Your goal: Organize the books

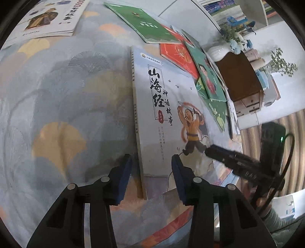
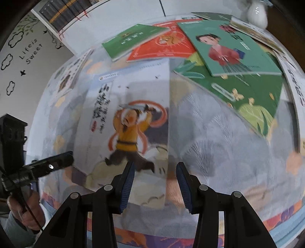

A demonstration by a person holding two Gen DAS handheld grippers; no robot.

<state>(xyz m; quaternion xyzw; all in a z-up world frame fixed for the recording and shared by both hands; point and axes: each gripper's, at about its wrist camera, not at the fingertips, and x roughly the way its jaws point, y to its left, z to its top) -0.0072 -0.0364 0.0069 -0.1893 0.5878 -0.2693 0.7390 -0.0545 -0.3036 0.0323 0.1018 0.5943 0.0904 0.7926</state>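
A grey storybook [image 1: 167, 106] with a black brush-written title and a figure in yellow lies flat on the patterned tablecloth [image 1: 63, 95]. My left gripper [image 1: 152, 171] hovers over its near left corner. The spine edge runs between the blue pads [image 1: 124, 177], which stand apart from it. In the right wrist view the same book [image 2: 129, 114] is blurred. My right gripper [image 2: 155, 173] straddles its near right edge, pads apart and pressing on nothing. Each gripper shows in the other's view: the right gripper [image 1: 228, 162] and the left gripper [image 2: 47, 167].
Loose books overlap at the far side: a green one [image 1: 148, 24], a red one [image 1: 179, 55], a green one with a girl in red [image 2: 234, 49] over a larger green one [image 2: 247, 99]. A white book [image 1: 53, 17] lies far left. A white vase [image 1: 219, 51] and wooden box [image 1: 240, 76] stand beyond.
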